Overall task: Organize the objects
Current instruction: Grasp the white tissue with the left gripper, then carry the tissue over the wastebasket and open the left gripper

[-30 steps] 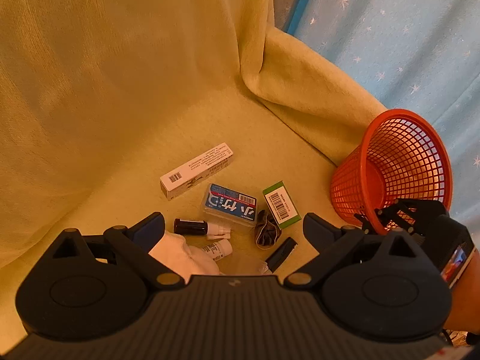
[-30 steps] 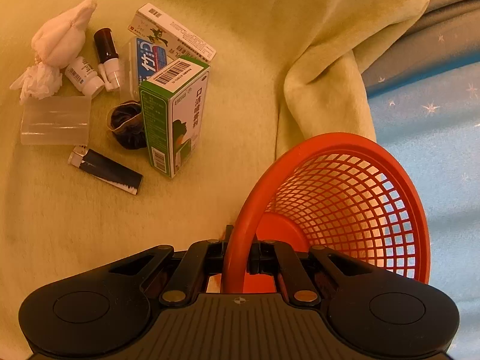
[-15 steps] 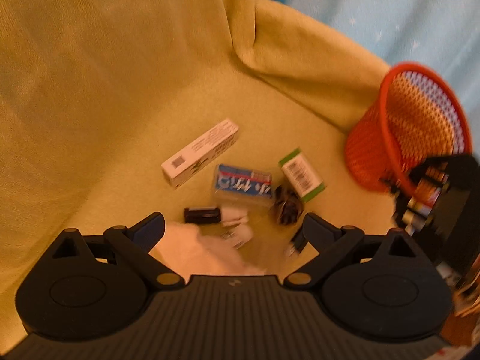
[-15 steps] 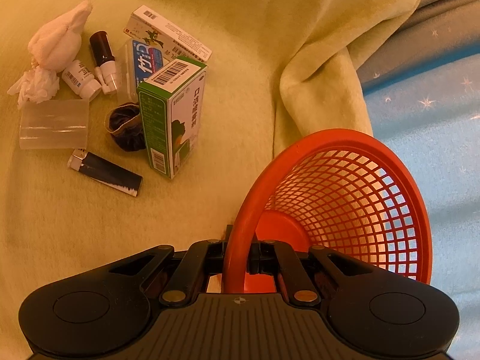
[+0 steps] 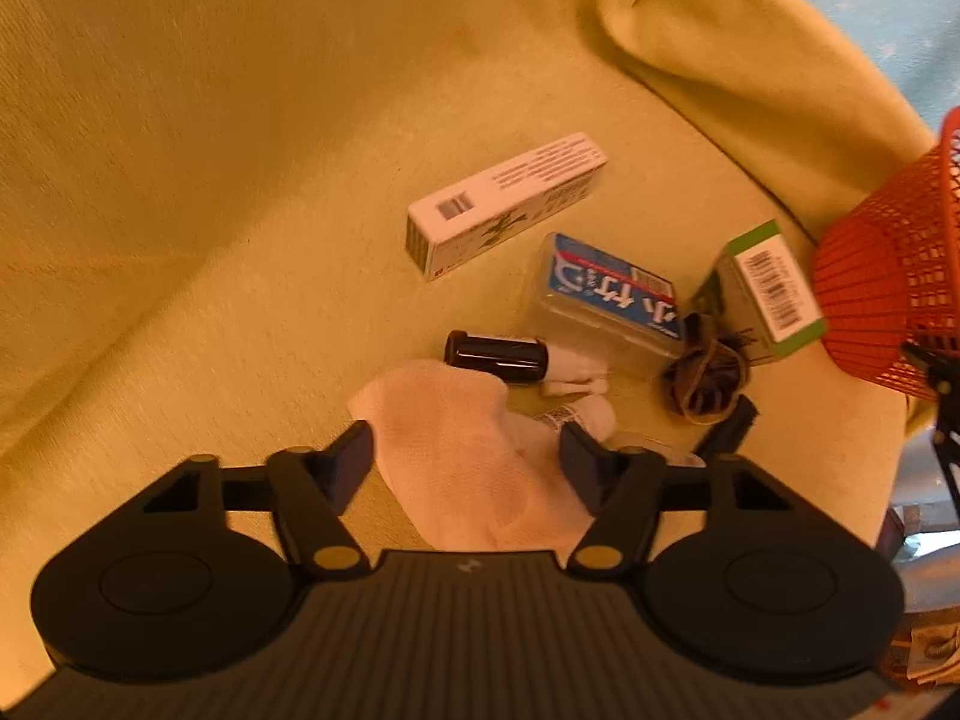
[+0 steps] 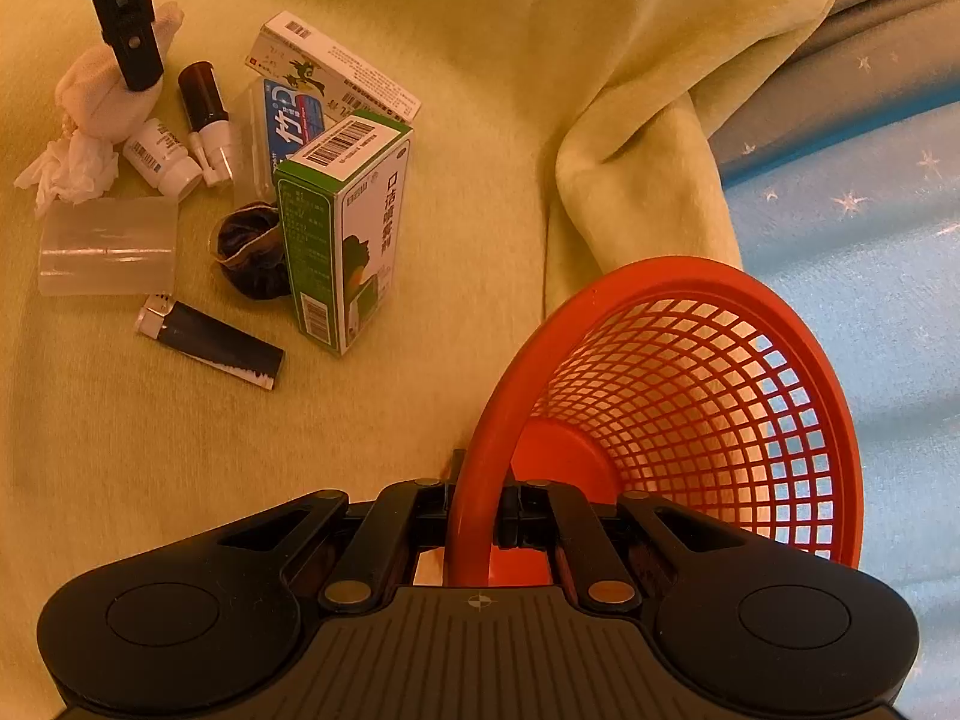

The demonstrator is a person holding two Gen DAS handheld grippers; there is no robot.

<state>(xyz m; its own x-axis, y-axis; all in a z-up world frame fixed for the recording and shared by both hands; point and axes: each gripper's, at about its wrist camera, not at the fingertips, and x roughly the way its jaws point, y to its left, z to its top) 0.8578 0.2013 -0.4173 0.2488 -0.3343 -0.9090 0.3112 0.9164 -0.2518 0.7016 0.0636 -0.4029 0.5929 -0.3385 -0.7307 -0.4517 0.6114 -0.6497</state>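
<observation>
Basket rim pinched tight in the right hand-held gripper; left hand-held gripper, lowered, gapes wide astride the sock.

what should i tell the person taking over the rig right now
Left tool: open, fingers either side of the white sock; not gripped yet.
Right tool: shut on the rim of the orange basket, holding it tilted at the edge of the yellow blanket.
On the blanket, in a loose cluster: white box, blue-label case, green box, dark bottle, small white bottle, hair tie, lighter, clear bag, tissue.
Done: basket is held; nothing shows inside it.
Left: close on the sock, drop it in, then the others.
</observation>
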